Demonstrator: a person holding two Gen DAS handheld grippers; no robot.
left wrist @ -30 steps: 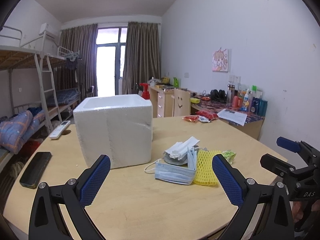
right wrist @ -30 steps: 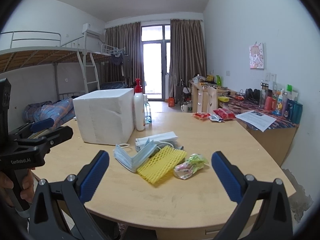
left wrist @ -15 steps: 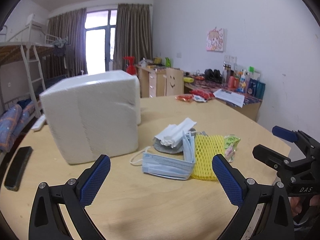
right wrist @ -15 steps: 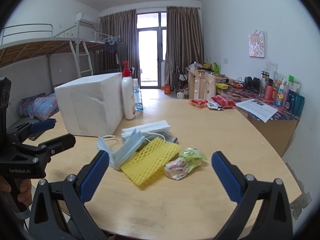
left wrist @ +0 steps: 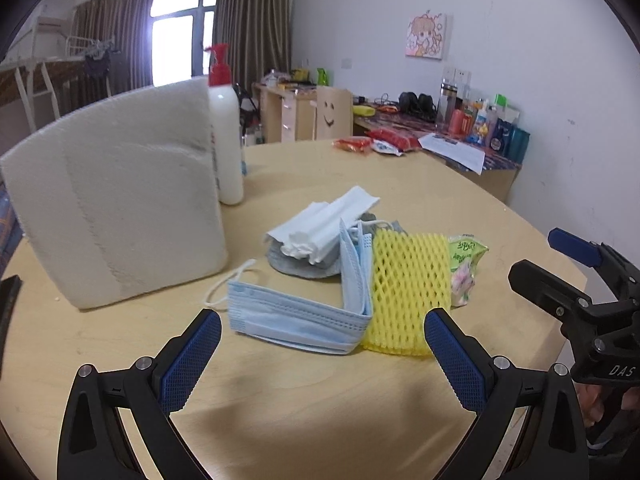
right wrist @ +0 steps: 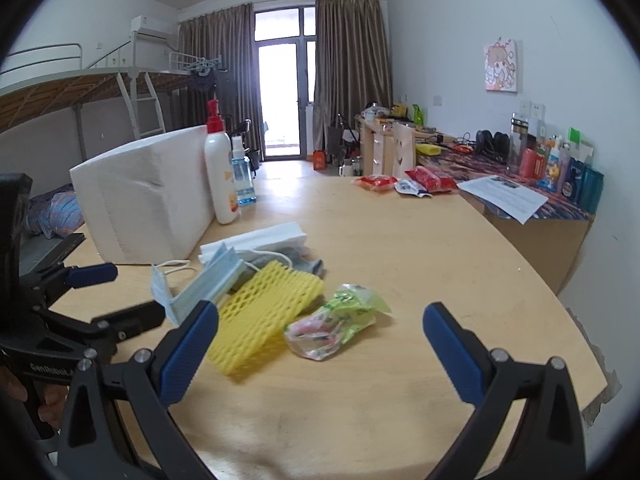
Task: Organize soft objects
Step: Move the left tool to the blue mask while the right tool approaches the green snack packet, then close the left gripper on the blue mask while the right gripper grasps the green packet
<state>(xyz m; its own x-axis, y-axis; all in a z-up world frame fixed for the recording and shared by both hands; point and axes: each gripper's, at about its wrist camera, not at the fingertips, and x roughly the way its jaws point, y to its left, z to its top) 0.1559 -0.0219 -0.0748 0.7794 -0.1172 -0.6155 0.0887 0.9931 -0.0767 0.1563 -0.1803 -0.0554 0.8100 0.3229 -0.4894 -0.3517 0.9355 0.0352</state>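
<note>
A pile of soft things lies mid-table: blue face masks (left wrist: 298,314) (right wrist: 208,286), a yellow foam net (left wrist: 406,286) (right wrist: 262,314), folded white foam sheets (left wrist: 324,222) (right wrist: 256,242) on a grey cloth (left wrist: 304,266), and a green snack packet (left wrist: 464,270) (right wrist: 338,320). A white foam box (left wrist: 120,204) (right wrist: 148,196) stands to the left. My left gripper (left wrist: 322,358) is open just short of the masks. My right gripper (right wrist: 320,346) is open with the packet between and ahead of its fingers. Each gripper shows at the edge of the other's view.
A white pump bottle (left wrist: 226,140) (right wrist: 220,176) and a small blue bottle (right wrist: 243,178) stand beside the box. Red snack packs (right wrist: 404,182) lie at the round table's far side. A cluttered desk (right wrist: 520,184) lines the right wall. A black phone (left wrist: 8,308) lies at left.
Both grippers have come lower and closer to the pile, which now looms larger. Nothing has been grasped and both stay open.
</note>
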